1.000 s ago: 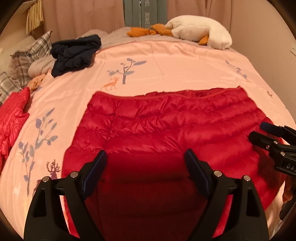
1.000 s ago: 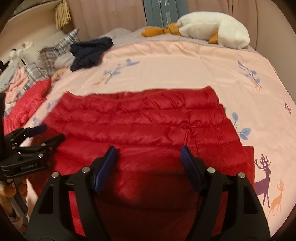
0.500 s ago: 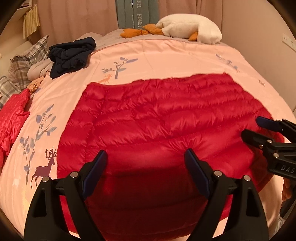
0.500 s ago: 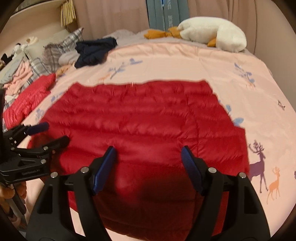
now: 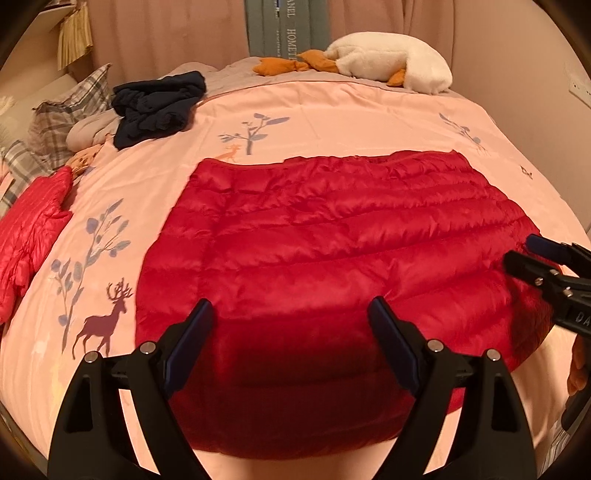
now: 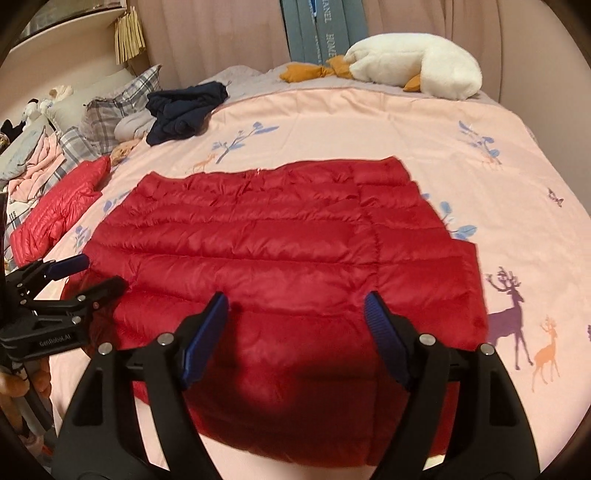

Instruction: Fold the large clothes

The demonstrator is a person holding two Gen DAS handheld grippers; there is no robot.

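Jaws of both grippers gape empty over red puffer jacket (image 5: 332, 258); navy clothes (image 5: 159, 103), plush goose (image 5: 391, 59) lie beyond.

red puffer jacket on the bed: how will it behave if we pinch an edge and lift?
The red jacket is probably floppy: it lies flat, following the pink bedspread. Its puffy quilted rows suggest it is light for its size. The shiny fabric may slip between the pads.

Readable lettering on the panel and one gripper

The blue-grey panel (image 5: 291, 29) behind the bed reads "HOMETE", cut off below. The left gripper (image 6: 86, 275) carries a white "GenRobot.AI" mark on its body.
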